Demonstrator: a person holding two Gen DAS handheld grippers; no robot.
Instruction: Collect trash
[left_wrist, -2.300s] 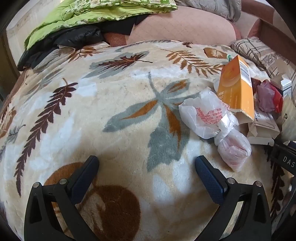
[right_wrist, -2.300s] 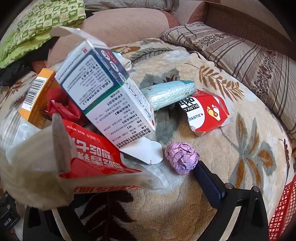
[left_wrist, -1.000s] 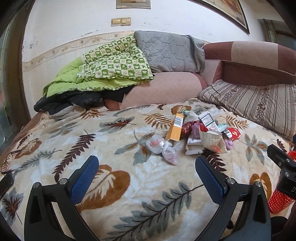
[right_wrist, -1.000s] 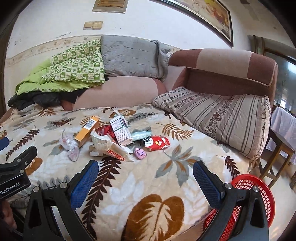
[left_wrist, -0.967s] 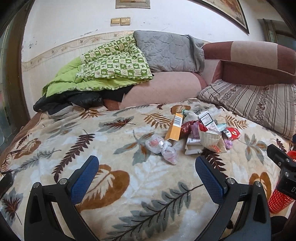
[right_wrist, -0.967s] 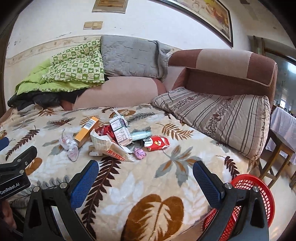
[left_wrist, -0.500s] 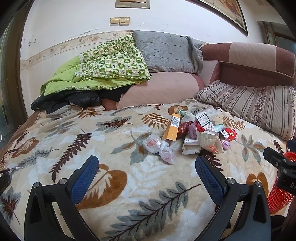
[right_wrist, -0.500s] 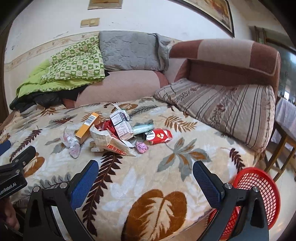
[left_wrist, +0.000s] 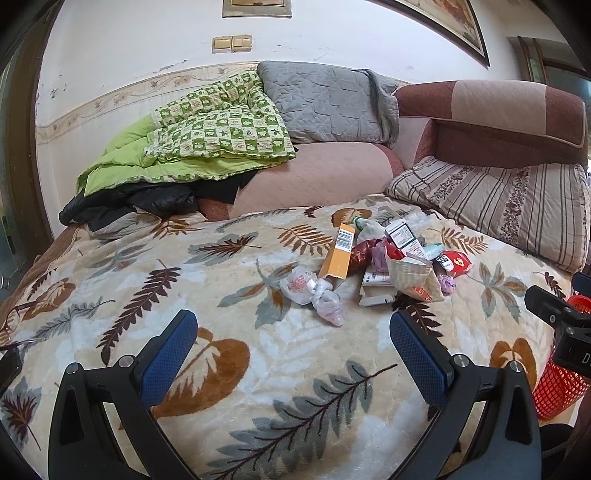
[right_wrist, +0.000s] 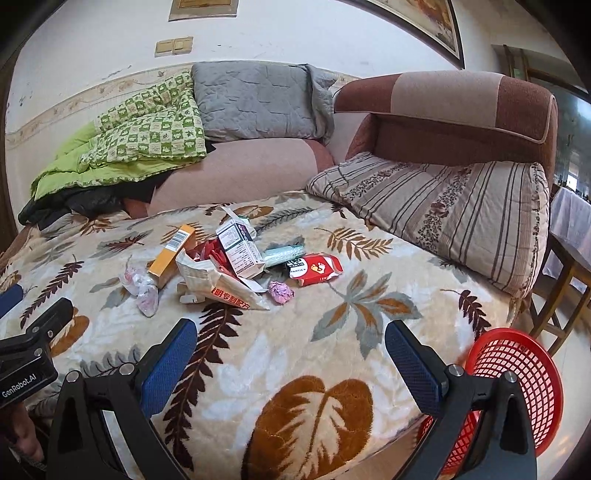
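Near edge: I see bare leaf-print blanket, open passage.
Middle: trash pile blocks.
Right edge: striped pillow, red basket below.

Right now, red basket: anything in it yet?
Cannot tell. The red basket sits on the floor off the bed's corner; only its rim and mesh wall show, and all visible trash still lies on the blanket.

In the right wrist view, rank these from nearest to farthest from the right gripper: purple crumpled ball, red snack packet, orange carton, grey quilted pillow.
From the right gripper:
1. Purple crumpled ball, just ahead on the blanket.
2. Red snack packet, slightly beyond, to the right of the ball.
3. Orange carton, at the pile's far left.
4. Grey quilted pillow, up against the wall.
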